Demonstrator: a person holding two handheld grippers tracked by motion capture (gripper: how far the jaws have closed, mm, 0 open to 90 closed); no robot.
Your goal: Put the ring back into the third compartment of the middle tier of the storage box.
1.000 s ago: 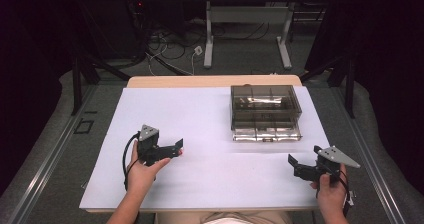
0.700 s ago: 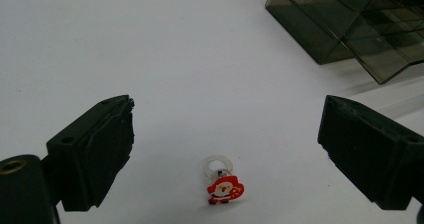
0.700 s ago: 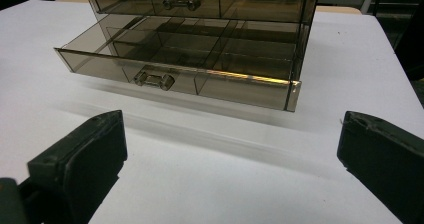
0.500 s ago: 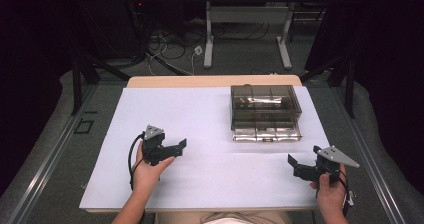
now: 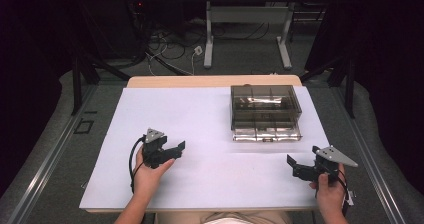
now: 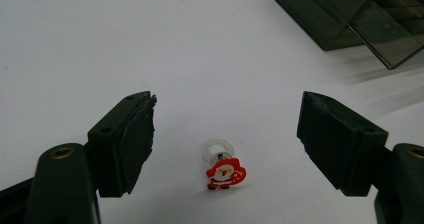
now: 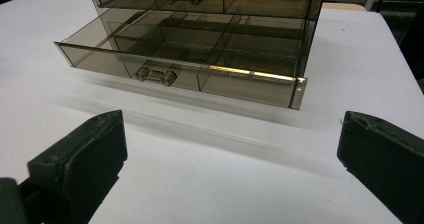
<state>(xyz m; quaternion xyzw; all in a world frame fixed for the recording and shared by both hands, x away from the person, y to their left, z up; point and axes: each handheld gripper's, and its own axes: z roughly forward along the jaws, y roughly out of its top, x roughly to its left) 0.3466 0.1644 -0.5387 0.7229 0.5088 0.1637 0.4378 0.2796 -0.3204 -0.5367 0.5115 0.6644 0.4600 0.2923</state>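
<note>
A small Santa Claus ring with a clear band lies on the white table cover, between and just ahead of the open jaws of my left gripper. Seen from above, the left gripper hovers at the left front of the table. My right gripper is at the right front, open and holding nothing, and it faces a smoky transparent drawer box. The box's lower drawer is pulled out, with divided compartments and a small handle. In the right gripper view the right gripper stands a short way in front of that drawer.
A white sheet covers the wooden table. The drawer box stands at the back right of the sheet. Beyond the table are dark floor, cables and another table's legs.
My left gripper has shifted slightly right and turned over the ring, whose red spot showed at its tips a second ago. The right gripper has stayed put.
</note>
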